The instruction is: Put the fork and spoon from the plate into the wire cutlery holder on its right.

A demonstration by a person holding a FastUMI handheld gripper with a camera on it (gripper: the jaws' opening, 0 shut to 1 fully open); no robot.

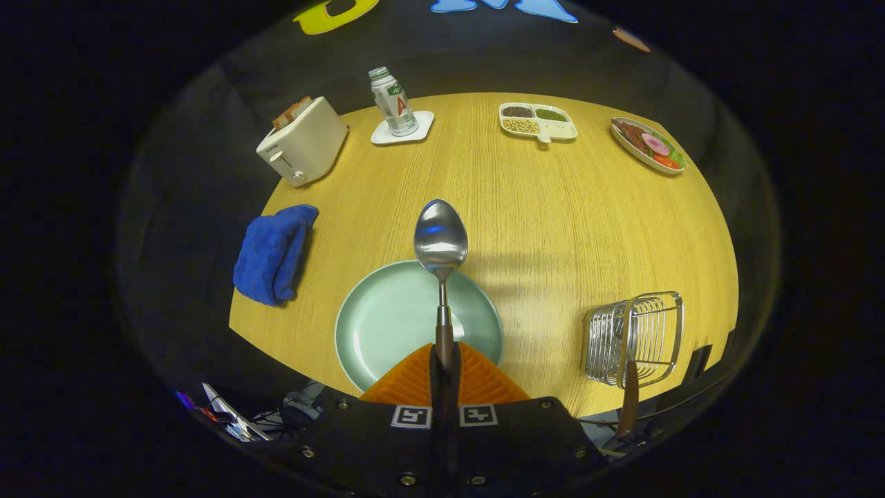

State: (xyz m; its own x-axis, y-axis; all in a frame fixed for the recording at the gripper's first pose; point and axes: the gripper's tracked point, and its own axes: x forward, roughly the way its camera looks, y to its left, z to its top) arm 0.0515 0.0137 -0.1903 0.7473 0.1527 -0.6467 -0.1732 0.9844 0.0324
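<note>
- The gripper [444, 360] has its fingers closed on the spoon [441, 242], both pressing the dark handle near its lower end, so the bowl sticks out well ahead of the fingertips.
- The spoon is held with its bowl facing the camera, above the far rim of the pale green plate [387, 325]. It looks lifted clear of the plate, judging by the shadow cast on the table [567, 207] to the right.
- The plate looks bare. No fork lies on it.
- The wire cutlery holder [639, 335] stands to the plate's right, near the table's front edge and well apart from the spoon. A brown wooden handle [629, 398] leans out of it toward the camera, likely the fork, already delivered, though its head is hidden behind the wires.
- Judgement: the spoon is the last item. A grip far back on the handle leaves the bowl end free to go into the basket first.
- Next move likely calls for a swing right and a downward tilt. The risk is the long overhang knocking the wire rim or the leaning handle.
- Far side of the table: toaster [302, 142], bottle [392, 102] on a coaster, divided tray [538, 122], dish of food [646, 145], and a blue cloth [273, 252] left of the plate, all out of the path.
</note>
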